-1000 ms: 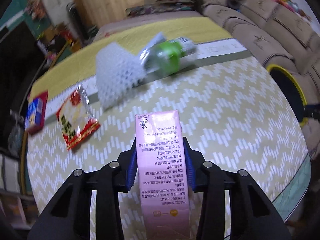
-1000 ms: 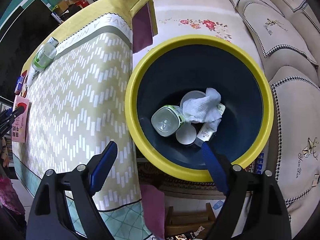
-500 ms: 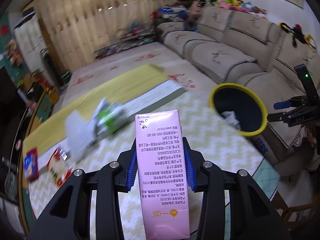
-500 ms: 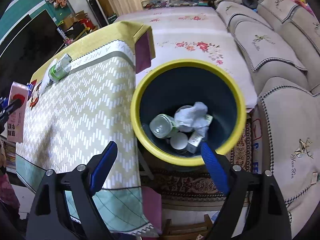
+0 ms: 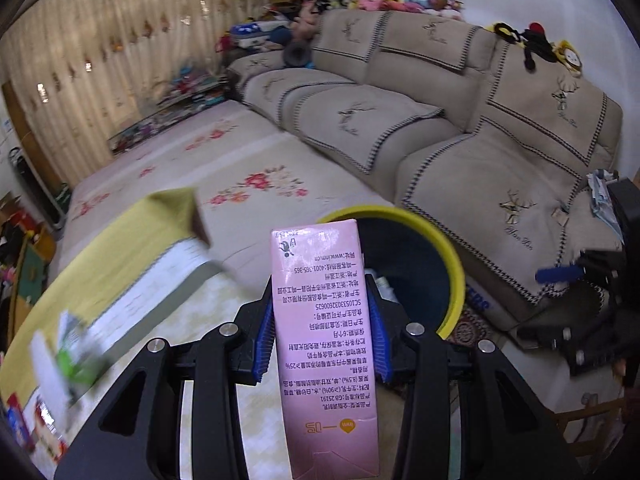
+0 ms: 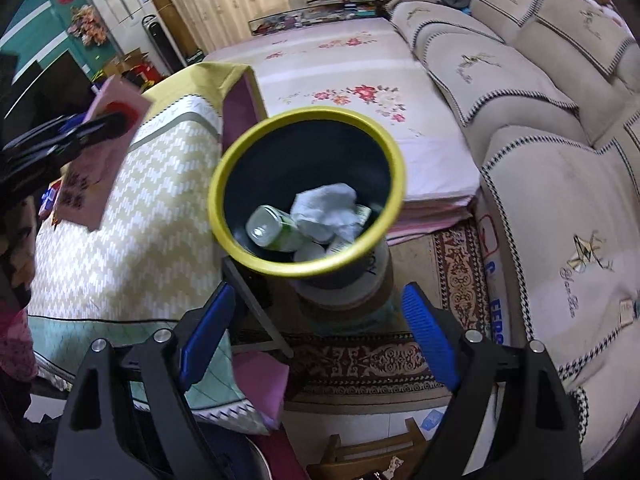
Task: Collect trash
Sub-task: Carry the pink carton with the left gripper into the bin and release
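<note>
My left gripper [image 5: 320,284] is shut on a tall pink carton [image 5: 324,340], held upright over the table's edge. Just beyond it stands the yellow-rimmed dark bin [image 5: 452,264], partly hidden by the carton. The right wrist view looks down into the bin [image 6: 312,268], which holds a green-labelled bottle [image 6: 272,232] and crumpled white paper [image 6: 324,212]. My right gripper [image 6: 318,292] hangs open and empty, above and short of the bin. At the left of that view the pink carton [image 6: 100,160] shows in the left gripper [image 6: 80,128].
The table [image 5: 160,340] wears a yellow-white zigzag cloth; a blurred green bottle with white foam net [image 5: 76,356] and snack packets [image 5: 44,420] lie on it. A beige sofa [image 6: 560,160] runs along the right, a flowered floor mat [image 6: 340,80] lies behind the bin, and a patterned rug [image 6: 360,360] is underneath.
The left gripper has swung with the carton from over the table's litter toward the bin and sofa. The right gripper has drawn back and up, so the bin looks smaller.
</note>
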A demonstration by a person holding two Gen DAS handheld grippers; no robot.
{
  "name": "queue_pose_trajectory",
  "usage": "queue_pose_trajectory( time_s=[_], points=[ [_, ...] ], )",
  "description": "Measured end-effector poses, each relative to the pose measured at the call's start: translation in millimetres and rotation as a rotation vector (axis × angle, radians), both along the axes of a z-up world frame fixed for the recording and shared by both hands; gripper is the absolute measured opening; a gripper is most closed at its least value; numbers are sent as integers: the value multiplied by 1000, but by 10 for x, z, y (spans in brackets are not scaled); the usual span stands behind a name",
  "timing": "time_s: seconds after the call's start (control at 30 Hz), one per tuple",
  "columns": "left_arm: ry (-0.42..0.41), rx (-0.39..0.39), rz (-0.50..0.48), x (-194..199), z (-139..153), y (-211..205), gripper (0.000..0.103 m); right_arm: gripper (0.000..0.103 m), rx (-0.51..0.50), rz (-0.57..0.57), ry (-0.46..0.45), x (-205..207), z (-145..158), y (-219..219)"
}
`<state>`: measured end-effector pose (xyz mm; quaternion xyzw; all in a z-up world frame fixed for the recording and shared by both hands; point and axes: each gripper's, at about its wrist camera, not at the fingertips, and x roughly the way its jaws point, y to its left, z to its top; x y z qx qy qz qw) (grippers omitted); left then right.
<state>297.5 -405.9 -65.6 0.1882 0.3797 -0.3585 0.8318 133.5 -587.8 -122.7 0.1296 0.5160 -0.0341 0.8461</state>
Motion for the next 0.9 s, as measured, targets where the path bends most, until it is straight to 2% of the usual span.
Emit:
queue_pose_trajectory(
  time_s=[0.23,0.37,0.4,0.47,0.6,0.73,0.9],
  points=[
    [75,7,-24,226,-390,-734,40,81,15,-46,9,-138,-84,-213],
    [102,14,-3,381,-587,-917,41,81,28,-50,18,-124,-136,-232],
    [104,15,13,424,-612,-942,42,81,29,-48,22,-125,-148,-229],
    [109,6,33,435,-632,-905,56,81,27,-36,27,-117,-168,-204],
    [40,-9,44,326,-519,-696,77,81,16,-20,24,-91,-165,-144],
    [21,-56,60,138,-345,-229,84,81,24,-3,27,-40,-195,-71],
    [18,-154,139,-19,-157,656,92,81,29,43,47,82,-275,116]
  ],
)
